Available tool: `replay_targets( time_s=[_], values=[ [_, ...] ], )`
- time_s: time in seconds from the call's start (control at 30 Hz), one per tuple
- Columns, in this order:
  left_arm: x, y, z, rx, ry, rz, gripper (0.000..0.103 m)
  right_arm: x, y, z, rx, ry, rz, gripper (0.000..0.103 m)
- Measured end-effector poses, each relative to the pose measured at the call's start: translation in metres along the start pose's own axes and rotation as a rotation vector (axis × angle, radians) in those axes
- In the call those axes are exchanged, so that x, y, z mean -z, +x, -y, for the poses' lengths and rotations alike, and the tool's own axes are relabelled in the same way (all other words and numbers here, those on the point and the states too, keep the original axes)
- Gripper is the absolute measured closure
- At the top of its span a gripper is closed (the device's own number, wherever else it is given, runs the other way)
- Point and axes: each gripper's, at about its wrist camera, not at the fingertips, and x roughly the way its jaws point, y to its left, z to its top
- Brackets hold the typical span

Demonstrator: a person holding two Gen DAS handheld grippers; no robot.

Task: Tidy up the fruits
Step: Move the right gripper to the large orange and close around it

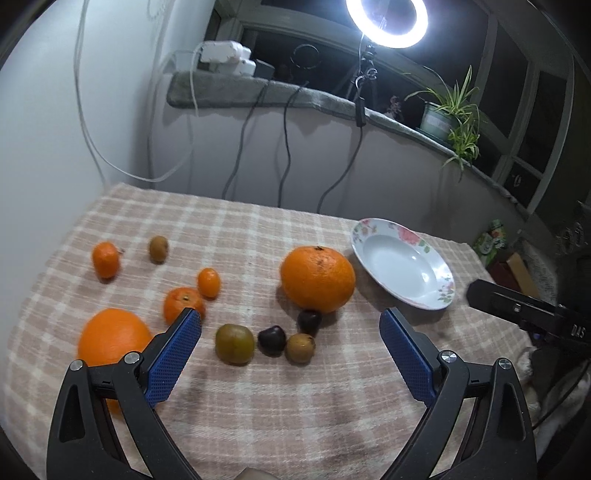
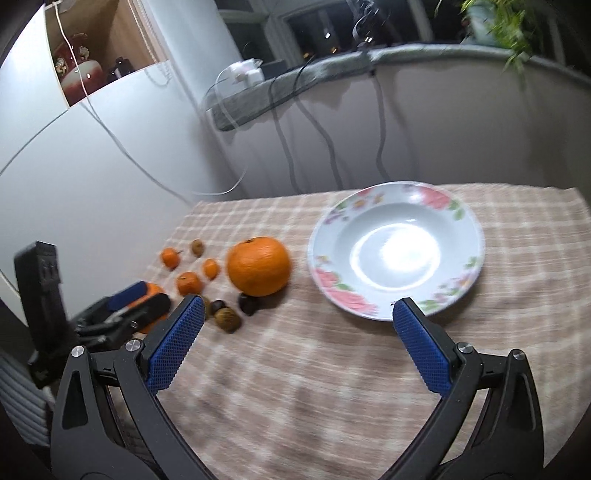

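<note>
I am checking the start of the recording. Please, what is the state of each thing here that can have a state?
Left claw: open, holding nothing, above the cloth.
Right claw: open, holding nothing.
Plate: upright, holding no fruit.
Large orange: on the cloth beside the plate, not in it.
Ring light: switched on.

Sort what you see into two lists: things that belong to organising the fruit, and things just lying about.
Belongs to the job:
large orange
small oranges
brown fruits
dark fruits
flowered plate

Just lying about:
ring light
potted plant
cables
white adapters
</note>
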Motion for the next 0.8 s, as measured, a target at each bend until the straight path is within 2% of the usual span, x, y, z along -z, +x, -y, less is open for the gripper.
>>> replay_targets(
  time_s=[0.2,0.3,0.6,0.8],
  values=[
    [-0.002,0.018,-0.001,0.072,-0.037,-0.045,0.011,-0.024,0.032,-0.014,-0.049,-0.087,-0.074,0.006],
    [-0.003,0.025,0.001,0.092,-0.039,-0.058,0.018,-0.034,0.052,-0.018,-0.077,-0.115,-0.136,0.015],
    [-0.007,0.045,0.003,0.129,-0.047,-0.083,0.023,-0.050,0.100,-0.045,-0.082,-0.277,-0.260,0.016],
    [-0.010,0.058,0.002,0.122,-0.051,-0.092,0.027,-0.054,0.118,-0.051,-0.076,-0.321,-0.317,0.020]
  ],
)
